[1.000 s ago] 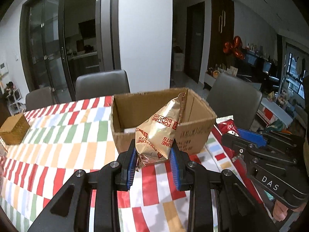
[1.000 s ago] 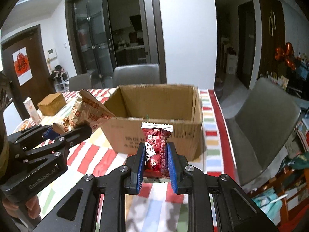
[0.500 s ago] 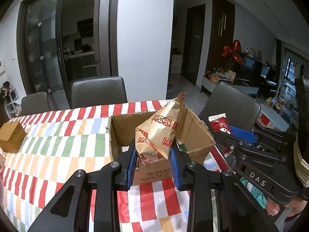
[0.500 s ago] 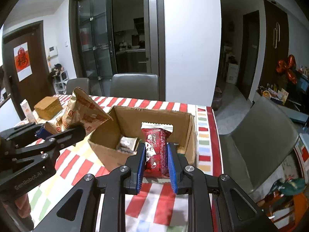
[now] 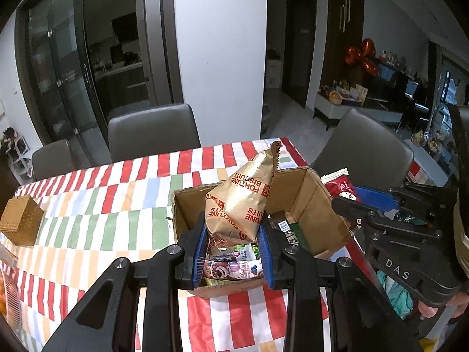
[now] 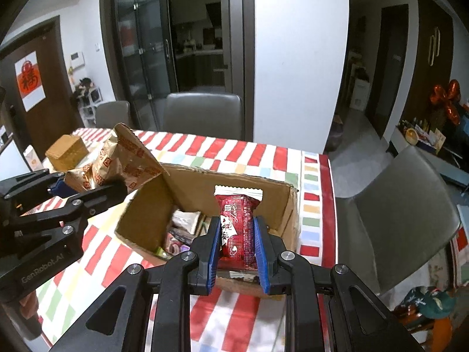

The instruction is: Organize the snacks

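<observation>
My left gripper is shut on a gold Fortune Biscuits bag and holds it above the open cardboard box. My right gripper is shut on a red snack packet and holds it over the same box. Several small snack packs lie inside the box. The gold bag and left gripper show at left in the right wrist view. The red packet and right gripper show at right in the left wrist view.
The box stands on a table with a striped red, green and white cloth. A small woven box sits at the table's left. Grey chairs stand behind and to the right of the table.
Both grippers have risen and tilted downward over the box with their snacks, so the box's inside and its contents now show. Both grips are unchanged.
</observation>
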### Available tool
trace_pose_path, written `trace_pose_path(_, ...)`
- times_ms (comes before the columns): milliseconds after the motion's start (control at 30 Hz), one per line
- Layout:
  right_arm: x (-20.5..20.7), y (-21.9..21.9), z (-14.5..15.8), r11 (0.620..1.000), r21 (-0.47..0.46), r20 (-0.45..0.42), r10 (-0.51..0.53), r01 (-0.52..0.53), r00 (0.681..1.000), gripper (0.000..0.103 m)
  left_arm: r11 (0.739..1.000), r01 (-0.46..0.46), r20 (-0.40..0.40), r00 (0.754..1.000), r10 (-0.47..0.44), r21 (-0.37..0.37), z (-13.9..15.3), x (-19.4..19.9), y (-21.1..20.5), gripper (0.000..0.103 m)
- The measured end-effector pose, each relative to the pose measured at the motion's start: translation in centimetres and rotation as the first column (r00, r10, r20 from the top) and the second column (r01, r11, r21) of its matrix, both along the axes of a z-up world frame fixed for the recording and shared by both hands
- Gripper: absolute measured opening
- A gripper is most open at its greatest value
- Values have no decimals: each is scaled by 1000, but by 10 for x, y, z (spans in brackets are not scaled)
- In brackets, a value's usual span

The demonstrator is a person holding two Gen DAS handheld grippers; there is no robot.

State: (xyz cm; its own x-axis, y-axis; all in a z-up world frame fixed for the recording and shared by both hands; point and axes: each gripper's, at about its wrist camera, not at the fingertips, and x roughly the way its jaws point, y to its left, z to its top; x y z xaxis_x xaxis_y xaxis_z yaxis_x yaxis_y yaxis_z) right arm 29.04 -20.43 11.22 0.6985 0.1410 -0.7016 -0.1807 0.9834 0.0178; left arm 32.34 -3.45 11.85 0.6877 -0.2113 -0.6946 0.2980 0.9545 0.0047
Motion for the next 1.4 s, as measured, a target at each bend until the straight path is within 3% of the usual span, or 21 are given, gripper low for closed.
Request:
trace_pose_path(567,44,2,-27,999,-32,-129,-17,13,991,23,999,-47,-126,991,48,17,-37,44,-4,35)
trace_pose_path(633,46,2,-29,999,-42,-125,-26,21,992,24,997,-61,-112,992,66,48,-39,44,-4,44)
trace_pose_path(667,46,2,-29,999,-48,-123,-29,24,992,29,996,-68,-101,992,74,60,-39,41,-4,51)
trace_pose_path(700,45,2,-29,998,-53,-122,-37,31,992,41,995,-75,-89,993,81,69,-38,38,-3,53)
trace_pose_path(733,45,1,-28,998,-55,-117,-44,38,992,45,995,-75,-81,993,81,71,-37,36,-3,54)
trace_pose_path(867,35,0,-25,997,-68,-95,-48,42,994,47,994,-81,-49,995,85,78,-31,22,0,57)
trace_pose_path(1000,12,-4,-16,996,-60,-34,-65,62,997,62,992,-105,12,994,104,69,-21,-5,4,63)
trace_pose_path(1233,-48,-9,-4,997,-37,76,-68,71,995,71,990,-126,75,990,121,66,-15,-58,9,77)
trace_pose_path(1400,-94,-10,0,994,-24,155,-98,103,983,79,992,-122,171,979,114,41,-16,-103,13,90)
